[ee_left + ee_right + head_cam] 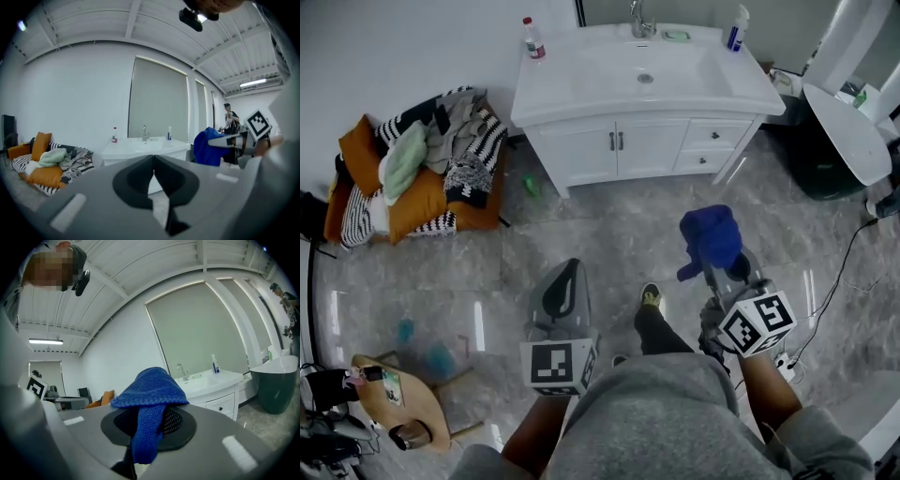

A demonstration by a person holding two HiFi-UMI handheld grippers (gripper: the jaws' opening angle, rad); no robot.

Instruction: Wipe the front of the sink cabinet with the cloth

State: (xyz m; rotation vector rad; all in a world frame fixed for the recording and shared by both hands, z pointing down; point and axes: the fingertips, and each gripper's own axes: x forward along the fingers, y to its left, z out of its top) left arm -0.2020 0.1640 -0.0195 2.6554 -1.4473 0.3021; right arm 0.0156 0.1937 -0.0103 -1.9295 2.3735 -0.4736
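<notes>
The white sink cabinet point(642, 145) stands at the top of the head view, its two doors and drawers facing me; it also shows as a cabinet point(140, 151) in the left gripper view and as a cabinet point(213, 398) in the right gripper view. My right gripper point(719, 255) is shut on a blue knitted cloth point(710, 236), which drapes over its jaws as the cloth point(149, 397). My left gripper point(563, 287) is shut with nothing in it. Both grippers hang over the floor, well short of the cabinet.
A pile of orange and striped cushions and clothes point(417, 169) lies on the floor to the left. A white toilet point(844, 127) and a dark bin point(820, 167) stand at the right. A cable point(844, 262) runs over the grey marble floor point(581, 234). A bottle point(532, 39) and dispenser point(735, 30) sit on the basin top.
</notes>
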